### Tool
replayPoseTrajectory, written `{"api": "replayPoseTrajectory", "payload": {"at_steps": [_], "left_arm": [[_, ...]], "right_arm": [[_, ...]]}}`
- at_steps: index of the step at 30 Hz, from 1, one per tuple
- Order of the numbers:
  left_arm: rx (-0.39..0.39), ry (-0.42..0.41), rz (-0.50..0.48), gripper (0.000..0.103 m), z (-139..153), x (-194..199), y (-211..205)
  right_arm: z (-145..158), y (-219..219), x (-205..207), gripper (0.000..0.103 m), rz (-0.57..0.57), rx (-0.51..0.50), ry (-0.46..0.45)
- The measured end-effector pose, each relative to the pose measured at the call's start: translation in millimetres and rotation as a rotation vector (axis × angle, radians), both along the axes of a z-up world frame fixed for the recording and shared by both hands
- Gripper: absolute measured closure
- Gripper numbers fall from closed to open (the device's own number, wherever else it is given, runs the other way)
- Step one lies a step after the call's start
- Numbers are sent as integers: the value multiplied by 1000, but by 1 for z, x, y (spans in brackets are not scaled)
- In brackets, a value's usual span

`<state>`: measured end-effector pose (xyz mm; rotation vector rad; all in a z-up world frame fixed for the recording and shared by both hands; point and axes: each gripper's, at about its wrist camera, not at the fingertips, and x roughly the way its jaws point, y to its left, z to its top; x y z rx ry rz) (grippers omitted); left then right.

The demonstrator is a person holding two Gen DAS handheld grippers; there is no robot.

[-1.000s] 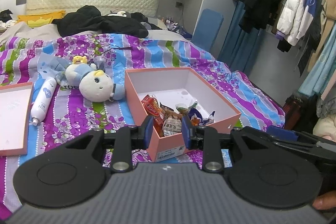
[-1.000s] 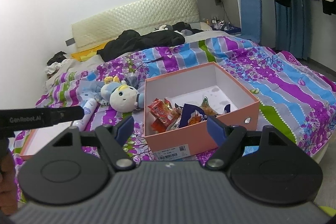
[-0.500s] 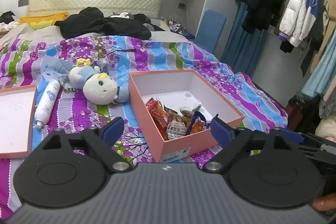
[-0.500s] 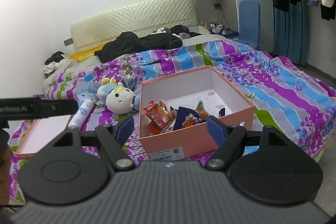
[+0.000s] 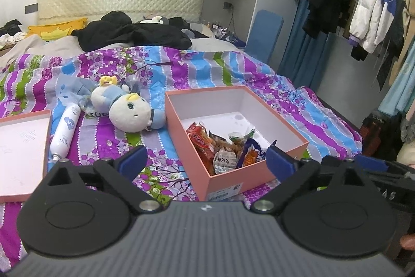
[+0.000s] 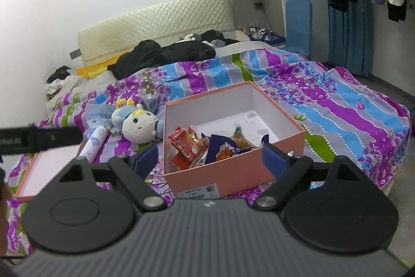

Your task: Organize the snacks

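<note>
A pink open box (image 5: 275, 116) (image 6: 233, 170) sits on the striped bedspread. Several snack packets (image 5: 223, 147) (image 6: 202, 147) lie in its near half, among them a red one (image 5: 199, 139) (image 6: 181, 140) and a blue one (image 6: 223, 149). My left gripper (image 5: 206, 161) is open and empty, held back from the box's near corner. My right gripper (image 6: 210, 159) is open and empty, in front of the box's near wall. The box's lid (image 5: 23, 147) (image 6: 49, 168) lies face up at the left.
A plush doll (image 5: 129, 110) (image 6: 137, 121) and a white bottle (image 5: 64, 131) (image 6: 94, 142) lie left of the box. Black clothes (image 5: 129, 33) are heaped by the headboard. Hanging coats (image 5: 363, 4) and a blue chair (image 5: 264, 35) stand right of the bed.
My left gripper has opened from nearly shut to wide open. Both grippers have drawn slightly back and up from the box. The snacks have not moved.
</note>
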<state>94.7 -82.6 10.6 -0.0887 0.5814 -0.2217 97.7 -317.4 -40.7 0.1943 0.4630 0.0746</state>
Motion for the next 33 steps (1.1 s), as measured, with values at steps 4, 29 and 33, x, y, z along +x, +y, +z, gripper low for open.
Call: {"api": "replayPoseTrajectory", "payload": {"at_steps": [4, 29, 33], "left_arm": [[3, 2, 3, 3, 2, 1, 0], [14, -5, 50, 1, 12, -3, 6], [15, -3, 46, 1, 11, -2, 6]], "right_arm": [[3, -2, -2, 14, -8, 14, -8], [8, 3, 3, 14, 10, 29, -13], [6, 4, 5, 14, 10, 31, -15]]}}
